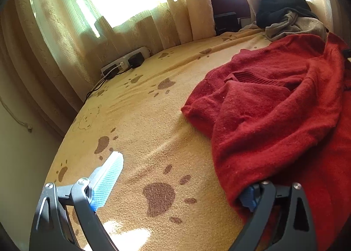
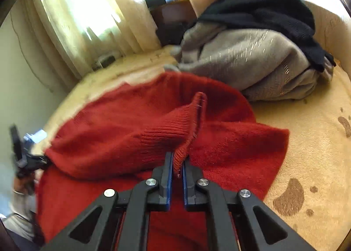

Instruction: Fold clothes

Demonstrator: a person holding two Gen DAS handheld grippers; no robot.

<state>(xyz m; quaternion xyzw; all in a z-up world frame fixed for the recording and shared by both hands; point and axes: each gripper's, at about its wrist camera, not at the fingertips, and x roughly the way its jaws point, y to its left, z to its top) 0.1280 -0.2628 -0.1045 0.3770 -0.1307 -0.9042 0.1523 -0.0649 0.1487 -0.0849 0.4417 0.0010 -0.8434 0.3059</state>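
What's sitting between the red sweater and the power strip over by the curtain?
Nothing but bare paw-print blanket. In the left wrist view, that stretch from the red sweater to the power strip holds no clothes or other items.

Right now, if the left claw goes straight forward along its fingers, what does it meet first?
Probably only the paw-print blanket: the open left claw points across it, with the red sweater draped over its right finger. Depth is unclear.
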